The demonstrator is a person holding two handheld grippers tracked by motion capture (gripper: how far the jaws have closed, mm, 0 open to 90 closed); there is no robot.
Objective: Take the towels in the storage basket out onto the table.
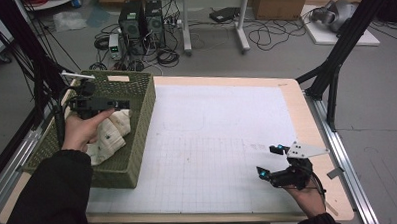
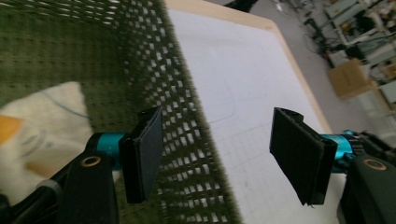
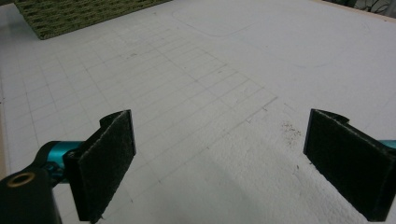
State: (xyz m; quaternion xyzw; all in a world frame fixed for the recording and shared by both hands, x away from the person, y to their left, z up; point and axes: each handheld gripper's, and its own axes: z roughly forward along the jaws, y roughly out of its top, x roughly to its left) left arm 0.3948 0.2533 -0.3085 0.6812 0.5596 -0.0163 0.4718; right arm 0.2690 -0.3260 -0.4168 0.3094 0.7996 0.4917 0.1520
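Note:
A green woven basket (image 1: 142,111) stands at the table's left, with a cream patterned cloth (image 1: 109,134) crumpled inside it. My left gripper (image 1: 120,103) hovers over the basket near its right wall, jaws open. In the left gripper view (image 2: 219,154) the basket wall (image 2: 187,116) runs between the two black pads without touching them, and the cloth (image 2: 51,116) lies to the left inside. My right gripper (image 1: 268,161) rests low over the white mat at the front right, open. Between its jaws (image 3: 224,158) there is only bare mat, and a basket corner (image 3: 84,16) shows far off.
A white gridded mat (image 1: 222,136) covers most of the wooden table (image 1: 306,113). Black frame legs (image 1: 335,62) stand off the right edge. Computer towers (image 1: 143,21), cables and a cardboard box (image 1: 278,4) sit on the floor beyond.

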